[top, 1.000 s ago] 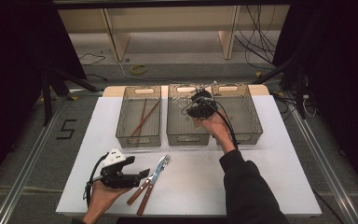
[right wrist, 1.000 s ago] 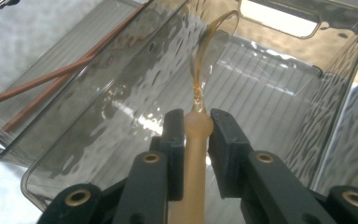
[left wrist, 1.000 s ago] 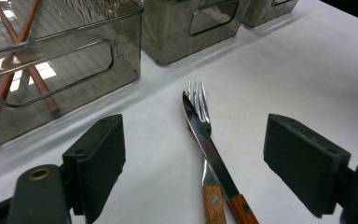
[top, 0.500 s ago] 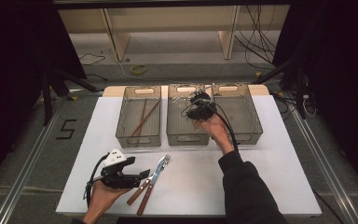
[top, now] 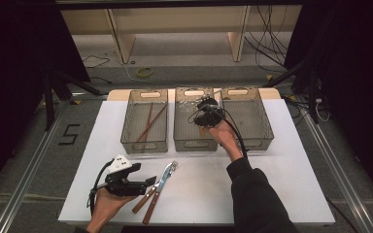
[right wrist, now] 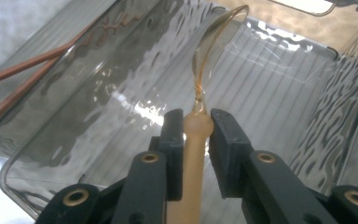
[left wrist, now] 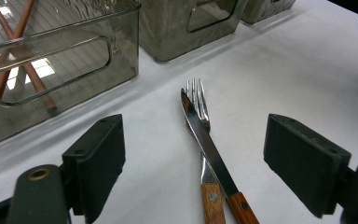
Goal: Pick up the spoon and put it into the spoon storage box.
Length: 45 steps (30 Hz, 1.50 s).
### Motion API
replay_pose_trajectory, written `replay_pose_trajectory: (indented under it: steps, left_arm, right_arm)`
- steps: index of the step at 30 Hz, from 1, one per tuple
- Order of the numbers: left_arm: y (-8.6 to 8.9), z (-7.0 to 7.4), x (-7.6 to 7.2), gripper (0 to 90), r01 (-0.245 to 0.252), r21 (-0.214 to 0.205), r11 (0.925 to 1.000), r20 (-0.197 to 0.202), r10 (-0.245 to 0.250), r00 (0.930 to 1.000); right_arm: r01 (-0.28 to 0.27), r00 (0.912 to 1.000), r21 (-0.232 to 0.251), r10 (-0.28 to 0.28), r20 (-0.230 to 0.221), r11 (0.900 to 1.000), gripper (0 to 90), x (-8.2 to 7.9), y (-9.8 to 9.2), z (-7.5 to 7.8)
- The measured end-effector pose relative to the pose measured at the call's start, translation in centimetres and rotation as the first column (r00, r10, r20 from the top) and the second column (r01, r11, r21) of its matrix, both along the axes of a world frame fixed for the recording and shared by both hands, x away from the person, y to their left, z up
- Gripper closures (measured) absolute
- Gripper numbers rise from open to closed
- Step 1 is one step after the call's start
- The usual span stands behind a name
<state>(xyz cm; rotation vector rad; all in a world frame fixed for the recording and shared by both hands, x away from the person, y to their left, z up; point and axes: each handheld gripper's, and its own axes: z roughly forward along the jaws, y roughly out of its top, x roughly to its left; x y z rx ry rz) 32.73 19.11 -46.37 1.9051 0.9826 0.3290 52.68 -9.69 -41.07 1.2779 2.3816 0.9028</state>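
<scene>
The middle bin walls in the right gripper on both sides. A crossed knife and fork lie between the left gripper's spread jaws; the white table right of them looks open.

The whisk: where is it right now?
The whisk is clamped in the right gripper over the middle bin, its wire loop tipped toward the far end.

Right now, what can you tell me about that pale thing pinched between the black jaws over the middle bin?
It looks like a whisk: a pale, matte handle, seemingly wood or plastic, topped by thin clear-amber wire loops that curve upward. The right gripper is shut on the handle's upper end, one black pad on each side. It hangs over the middle bin, a ribbed, smoky see-through plastic box, with the loops reaching toward the far wall. Whether they touch the bin I cannot tell. The lower handle is hidden behind the gripper.
</scene>
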Motion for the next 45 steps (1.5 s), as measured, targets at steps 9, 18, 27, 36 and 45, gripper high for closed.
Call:
replay_pose_trajectory:
  steps: [9,18,27,36,45]
  left_arm:
    - [0.0,0.0,0.0,20.1,0.0,-0.001,1.0,-0.002,0.0,1.0]
    - [-0.1,0.1,0.0,20.0,0.005,0.002,1.0,-0.008,-0.005,1.0]
    - [-0.3,0.4,-0.1,20.8,0.034,0.026,0.9991,-0.033,-0.033,0.9989]
    - [-1.0,0.5,-0.5,29.5,0.1,0.04,0.9942,-0.076,-0.097,0.9924]
    - [-2.8,0.2,-1.6,58.6,0.268,0.06,0.9616,-0.147,-0.257,0.9552]
  right_arm:
    - [0.015,0.9999,0.014,-0.015,-0.009,0.9998,51.1,0.1,-0.4,0.2]
    - [-0.016,0.9995,0.052,0.014,0.03,0.9986,40.8,-2.0,-1.3,1.8]
    - [-0.121,0.989,0.094,0.111,0.098,0.9882,36.8,-7.4,-3.5,2.9]
    - [-0.169,0.9821,0.138,0.155,0.107,0.9759,34.4,-12.0,-5.7,2.2]
    - [-0.203,0.9769,0.156,0.189,0.1,0.9666,33.0,-15.1,-7.0,0.6]
